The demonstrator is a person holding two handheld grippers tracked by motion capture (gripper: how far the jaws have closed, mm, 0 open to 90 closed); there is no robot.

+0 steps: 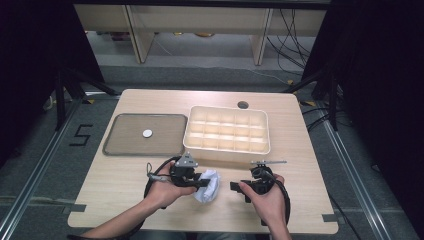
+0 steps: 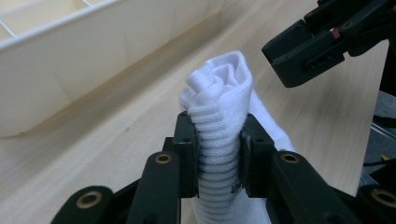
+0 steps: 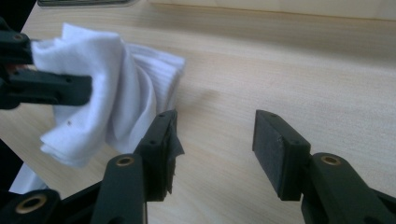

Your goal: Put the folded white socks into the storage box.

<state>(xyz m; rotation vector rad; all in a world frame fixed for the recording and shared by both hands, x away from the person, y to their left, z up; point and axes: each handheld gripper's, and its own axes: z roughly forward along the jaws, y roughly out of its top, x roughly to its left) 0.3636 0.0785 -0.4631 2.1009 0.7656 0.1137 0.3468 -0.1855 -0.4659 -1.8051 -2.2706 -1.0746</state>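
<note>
Left tongs [image 2: 218,156] pinch soft white ribbed cloth [image 2: 224,121], light and floppy. Right tongs [image 3: 212,149] spread, empty, just right of it. Likely grab bunched folds.

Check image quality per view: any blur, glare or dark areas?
High view: soft and low in detail, dark at both side edges, table evenly lit. Left gripper view: white sock weave sharp between the left gripper jaws; divided box behind slightly soft. Right gripper view: right gripper jaws crisp, far table blurred, mild sheen on the wood.
</note>
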